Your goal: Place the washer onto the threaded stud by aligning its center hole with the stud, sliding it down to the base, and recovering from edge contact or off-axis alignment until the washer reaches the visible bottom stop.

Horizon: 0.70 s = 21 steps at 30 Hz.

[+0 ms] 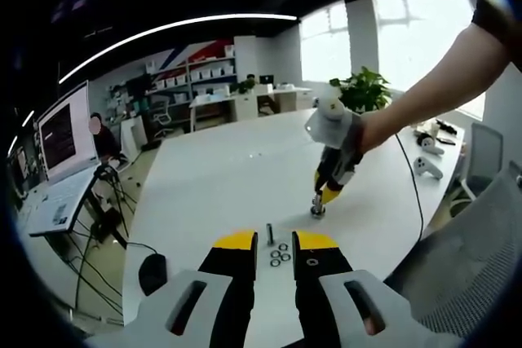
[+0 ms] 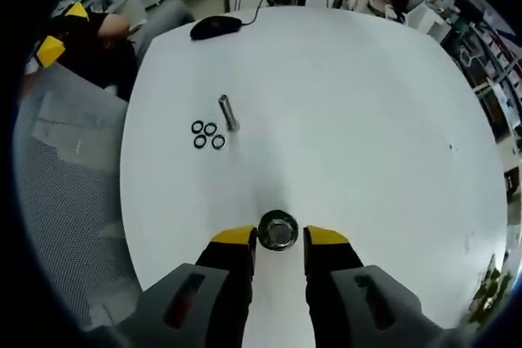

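Left gripper view: own jaws of the left gripper (image 1: 275, 244) parted with nothing between them; just beyond the tips, a dark threaded stud (image 1: 270, 234) standing on the white table (image 1: 228, 169) beside a cluster of small washers (image 1: 280, 255).
Right gripper (image 1: 325, 198), same view: held by a hand (image 1: 349, 138), tips down on a metal cup (image 1: 317, 210).
Right gripper view: right gripper (image 2: 279, 238) with yellow tips parted either side of the round metal cup (image 2: 277, 230); contact with it cannot be told.
Stud axis: in this view the stud (image 2: 227, 112) shows as a short cylinder pointing up-left, four washers (image 2: 208, 135) flat just beside its lower end.
Surface: table bare and white, a black mouse (image 2: 215, 27) near the far edge.
Room: open office; laptop (image 1: 55, 201), shelving (image 1: 192, 71), potted plant (image 1: 363, 90), bright windows (image 1: 408, 30), mesh chair (image 1: 469, 258).
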Each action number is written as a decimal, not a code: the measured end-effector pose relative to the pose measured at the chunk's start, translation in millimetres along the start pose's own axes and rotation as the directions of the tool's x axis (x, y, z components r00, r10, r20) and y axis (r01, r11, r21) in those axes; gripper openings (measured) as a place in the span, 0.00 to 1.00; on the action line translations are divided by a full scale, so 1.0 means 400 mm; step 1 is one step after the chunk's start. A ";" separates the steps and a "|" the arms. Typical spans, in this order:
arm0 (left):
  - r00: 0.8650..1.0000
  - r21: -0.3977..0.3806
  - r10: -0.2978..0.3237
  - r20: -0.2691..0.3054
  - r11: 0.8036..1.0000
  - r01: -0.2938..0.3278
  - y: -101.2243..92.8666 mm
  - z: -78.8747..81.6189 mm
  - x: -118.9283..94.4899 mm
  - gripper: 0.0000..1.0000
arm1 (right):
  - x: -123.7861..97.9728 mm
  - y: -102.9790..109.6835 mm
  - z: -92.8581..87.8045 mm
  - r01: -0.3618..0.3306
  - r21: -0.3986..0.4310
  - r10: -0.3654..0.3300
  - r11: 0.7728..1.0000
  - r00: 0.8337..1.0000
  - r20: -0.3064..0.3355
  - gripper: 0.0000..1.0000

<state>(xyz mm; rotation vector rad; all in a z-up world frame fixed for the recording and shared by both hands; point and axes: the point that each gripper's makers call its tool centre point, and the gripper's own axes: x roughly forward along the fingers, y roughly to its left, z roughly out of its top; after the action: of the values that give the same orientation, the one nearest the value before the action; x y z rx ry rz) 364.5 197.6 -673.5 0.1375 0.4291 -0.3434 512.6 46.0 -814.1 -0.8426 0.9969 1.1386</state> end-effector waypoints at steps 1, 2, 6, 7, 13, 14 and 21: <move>1.000 0.001 -0.001 -0.001 1.000 0.001 -0.001 0.000 0.001 0.15 | -0.001 0.001 0.000 -0.004 0.003 0.004 1.000 1.000 0.006 0.25; 1.000 0.002 -0.002 -0.003 1.000 0.002 -0.002 0.000 0.001 0.15 | -0.006 0.003 0.002 -0.007 0.012 0.007 1.000 1.000 0.019 0.25; 1.000 -0.003 0.003 -0.002 1.000 -0.003 0.002 -0.001 -0.001 0.15 | -0.027 0.006 0.005 0.008 0.028 -0.009 1.000 0.998 0.063 0.25; 1.000 -0.003 0.003 -0.001 1.000 -0.003 0.003 -0.001 -0.002 0.15 | -0.033 0.004 0.007 0.013 0.046 -0.017 0.999 0.997 0.079 0.25; 1.000 0.005 -0.012 -0.005 1.000 0.012 -0.007 -0.001 0.001 0.15 | -0.087 -0.013 0.023 0.057 0.121 -0.080 0.991 0.977 0.198 0.25; 1.000 0.005 -0.012 -0.005 1.000 0.012 -0.007 -0.001 0.002 0.15 | -0.103 -0.014 0.029 0.058 0.142 -0.090 0.988 0.969 0.230 0.26; 1.000 0.004 -0.019 -0.008 1.000 0.019 -0.010 -0.002 0.003 0.15 | -0.190 -0.012 0.044 0.058 0.282 -0.168 0.958 0.908 0.384 0.26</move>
<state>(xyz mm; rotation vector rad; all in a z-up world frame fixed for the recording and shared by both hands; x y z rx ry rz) 363.5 193.7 -675.1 0.1389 0.4378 -0.3629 511.9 36.4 -736.5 -0.4178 0.7205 0.9985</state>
